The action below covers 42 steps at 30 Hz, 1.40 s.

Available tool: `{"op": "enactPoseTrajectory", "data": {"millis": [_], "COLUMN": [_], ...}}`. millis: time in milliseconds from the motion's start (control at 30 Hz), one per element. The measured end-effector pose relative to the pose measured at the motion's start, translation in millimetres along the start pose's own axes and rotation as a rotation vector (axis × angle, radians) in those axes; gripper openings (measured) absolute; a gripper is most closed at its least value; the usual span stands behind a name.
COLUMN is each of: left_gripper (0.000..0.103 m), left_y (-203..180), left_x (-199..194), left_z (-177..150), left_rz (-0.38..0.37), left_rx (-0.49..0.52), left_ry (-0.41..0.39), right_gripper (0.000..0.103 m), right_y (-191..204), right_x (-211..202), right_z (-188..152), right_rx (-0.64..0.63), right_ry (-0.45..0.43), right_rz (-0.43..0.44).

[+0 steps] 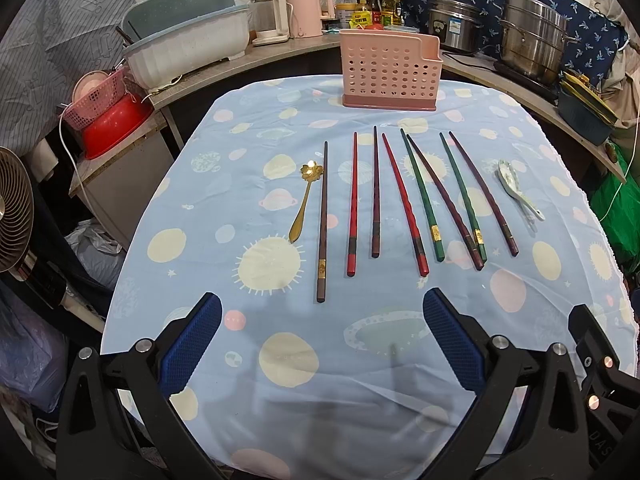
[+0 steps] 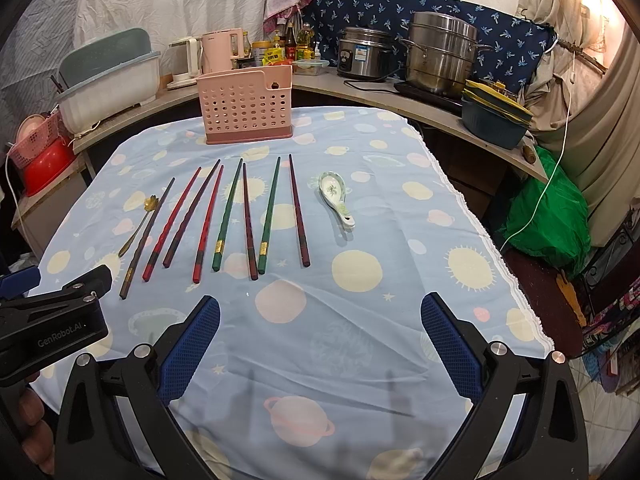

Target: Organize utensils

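Observation:
Several chopsticks, red (image 1: 352, 204) (image 2: 173, 222), green (image 1: 422, 196) (image 2: 227, 214) and dark brown (image 1: 322, 222) (image 2: 299, 216), lie side by side on the blue patterned tablecloth (image 1: 280, 360) (image 2: 340, 340). A gold spoon (image 1: 304, 204) (image 2: 138, 224) lies at their left, a white ceramic spoon (image 1: 520, 194) (image 2: 338, 198) at their right. A pink perforated utensil holder (image 1: 390, 74) (image 2: 246, 108) stands upright behind them. My left gripper (image 1: 320, 308) is open and empty, near the table's front. My right gripper (image 2: 320, 308) is open and empty too, in front of the chopsticks.
A counter runs behind the table with kettles (image 2: 218, 52), bottles, a rice cooker (image 2: 362, 58) and a steel steamer pot (image 2: 440, 54). A dish rack tub (image 1: 188, 52) and a red basin (image 1: 114, 124) sit at the left. A green bag (image 2: 548, 216) lies at the right.

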<state>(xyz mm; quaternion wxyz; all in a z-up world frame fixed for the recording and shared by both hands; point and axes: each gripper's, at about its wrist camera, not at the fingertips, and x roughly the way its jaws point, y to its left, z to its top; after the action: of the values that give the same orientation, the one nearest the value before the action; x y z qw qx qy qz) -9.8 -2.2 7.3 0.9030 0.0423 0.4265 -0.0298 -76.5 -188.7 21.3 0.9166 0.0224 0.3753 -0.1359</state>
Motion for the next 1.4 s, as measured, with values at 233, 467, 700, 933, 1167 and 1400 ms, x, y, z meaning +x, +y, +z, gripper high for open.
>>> {"op": "enactPoseTrajectory", "data": {"millis": [233,467,700,933,1167,1400], "left_gripper": [0.096,0.096,0.096,0.096,0.096,0.096], "left_y": [0.1,0.1,0.5,2.7,2.4,5.8], "left_x": [0.0,-0.4,-0.3,-2.2,-1.9,-2.4], "left_z": [0.0,-0.2,0.3,1.1,0.9,1.0], "left_rz": [-0.001,0.000,-0.001,0.000,0.001,0.000], "left_rx": [0.000,0.000,-0.001,-0.004,-0.003,-0.009], "left_ry": [0.001,0.000,0.001,0.002,0.002,0.005], "right_gripper": [0.097,0.097,0.097,0.097,0.097,0.097], "right_y": [-0.2,-0.1,-0.1,0.2,0.3,-0.2], "right_x": [0.1,0.0,-0.4,-0.1,0.0,0.1], "right_z": [-0.1,-0.3,-0.1,-0.4,-0.5,-0.3], "right_rx": [0.000,0.000,-0.001,-0.001,-0.001,0.000], "right_ry": [-0.001,-0.001,-0.002,0.000,0.000,0.002], "right_rz": [0.002,0.002,0.003,0.005,0.004,0.004]}}
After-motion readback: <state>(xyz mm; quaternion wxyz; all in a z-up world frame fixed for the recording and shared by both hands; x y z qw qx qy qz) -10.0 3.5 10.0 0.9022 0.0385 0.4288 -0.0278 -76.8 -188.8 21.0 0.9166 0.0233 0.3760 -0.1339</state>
